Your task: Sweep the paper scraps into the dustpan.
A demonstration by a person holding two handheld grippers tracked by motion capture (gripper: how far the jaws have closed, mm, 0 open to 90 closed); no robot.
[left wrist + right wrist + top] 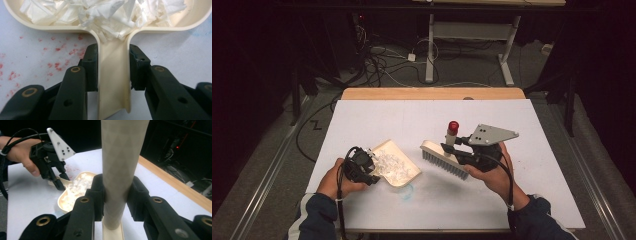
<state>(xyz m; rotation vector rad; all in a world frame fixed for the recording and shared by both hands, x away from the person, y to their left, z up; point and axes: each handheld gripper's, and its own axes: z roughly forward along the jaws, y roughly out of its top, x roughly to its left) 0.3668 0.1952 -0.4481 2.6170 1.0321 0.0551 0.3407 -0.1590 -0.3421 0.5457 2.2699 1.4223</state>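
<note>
left gripper (371, 159) clamping dustpan (396, 165) handle, pan sitting on table (362, 120) full of paper scraps (393, 164), right gripper (451, 149) gripping brush (444, 159) handle, bristles hovering just beside pan

Your high view looks forward and down from above your side of the table (362, 120), far enough back to take in the floor beyond. Your left gripper view rides close — right over the dustpan (113, 82) handle, facing its paper-filled tray. Your right gripper view looks along the brush (120, 170) handle and across the table; it shares the dustpan (72, 192) and left gripper (58, 185) with the other two.
</note>
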